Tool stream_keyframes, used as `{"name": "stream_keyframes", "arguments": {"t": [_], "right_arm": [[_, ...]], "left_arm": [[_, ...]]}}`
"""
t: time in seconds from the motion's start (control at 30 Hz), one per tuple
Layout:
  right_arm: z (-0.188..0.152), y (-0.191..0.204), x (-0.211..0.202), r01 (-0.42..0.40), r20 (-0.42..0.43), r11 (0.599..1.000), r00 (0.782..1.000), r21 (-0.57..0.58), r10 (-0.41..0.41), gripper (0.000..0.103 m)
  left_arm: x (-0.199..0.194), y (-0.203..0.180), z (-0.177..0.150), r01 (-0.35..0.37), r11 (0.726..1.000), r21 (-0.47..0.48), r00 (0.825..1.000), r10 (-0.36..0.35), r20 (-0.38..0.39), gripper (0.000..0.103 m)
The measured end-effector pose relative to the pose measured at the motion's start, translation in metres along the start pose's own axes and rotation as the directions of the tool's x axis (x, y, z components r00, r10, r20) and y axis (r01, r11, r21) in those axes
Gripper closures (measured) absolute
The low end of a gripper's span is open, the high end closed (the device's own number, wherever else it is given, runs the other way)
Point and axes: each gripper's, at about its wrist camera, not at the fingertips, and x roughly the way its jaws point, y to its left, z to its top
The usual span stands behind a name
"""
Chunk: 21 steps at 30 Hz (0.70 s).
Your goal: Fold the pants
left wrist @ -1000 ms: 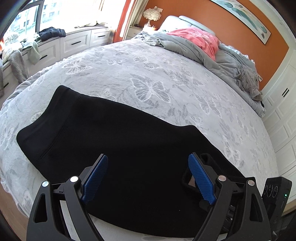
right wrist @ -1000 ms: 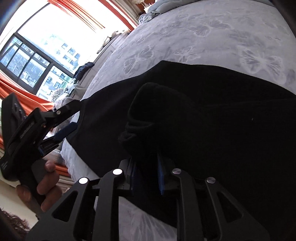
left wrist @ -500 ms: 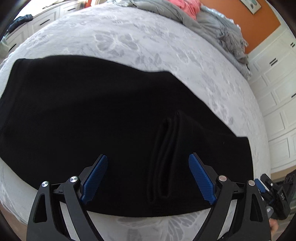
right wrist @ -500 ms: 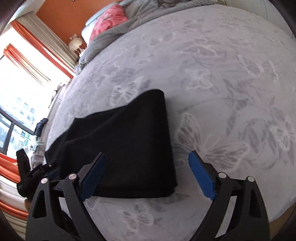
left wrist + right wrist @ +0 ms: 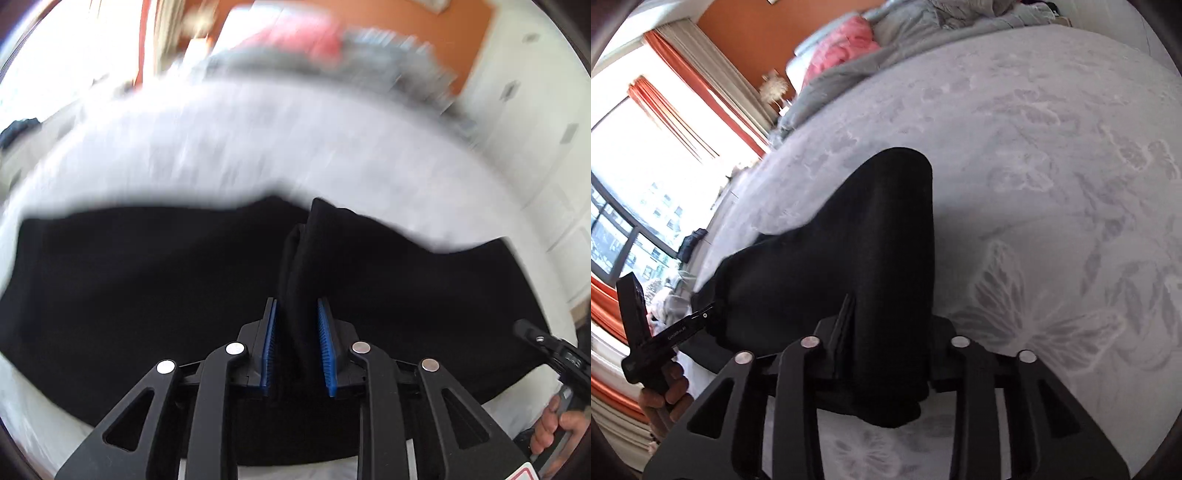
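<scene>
The black pants [image 5: 147, 280] lie folded on the grey butterfly bedspread [image 5: 258, 147], near its front edge. My left gripper [image 5: 295, 314] is shut on a raised fold of the pants, with the cloth standing up between its blue pads [image 5: 325, 343]. My right gripper [image 5: 886, 325] is shut on the folded end of the pants [image 5: 886, 229], which rises in a hump in front of it and hides the pads. Each gripper shows at the edge of the other's view, the right one in the left wrist view [image 5: 554, 354] and the left one in the right wrist view [image 5: 661, 332].
A rumpled grey duvet [image 5: 923, 33] and a pink blanket [image 5: 842, 48] are piled at the head of the bed. A window with orange curtains [image 5: 665, 110] is on the left. White cupboards [image 5: 554, 147] stand on the right.
Both grippers were open over the folded pants half a second ago. Both have since shut on the cloth and pulled it up. The left view is blurred by motion.
</scene>
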Motion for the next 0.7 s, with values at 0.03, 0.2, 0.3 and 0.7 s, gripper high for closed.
{"name": "stream_keyframes", "arguments": {"t": [0.03, 0.2, 0.3, 0.7], "right_arm": [[-0.004, -0.009, 0.011, 0.065, -0.055, 0.997, 0.997, 0.039, -0.063, 0.061], [-0.001, -0.006, -0.008, -0.028, 0.044, 0.997, 0.999, 0.069, 0.025, 0.079], [-0.002, 0.002, -0.01, 0.039, 0.051, 0.999, 0.998, 0.023, -0.04, 0.075], [-0.018, 0.0, 0.017, 0.086, -0.01, 0.992, 0.996, 0.088, -0.085, 0.05]], "left_arm": [[0.009, 0.005, -0.003, 0.013, 0.999, -0.036, 0.999, -0.014, -0.036, 0.076], [-0.012, 0.001, -0.003, -0.056, 0.998, -0.014, 0.993, 0.057, 0.101, 0.058], [-0.013, 0.002, 0.0, -0.053, 0.998, -0.024, 0.993, 0.056, 0.102, 0.058], [-0.019, 0.005, 0.002, -0.071, 0.996, -0.044, 0.995, 0.074, 0.071, 0.034]]}}
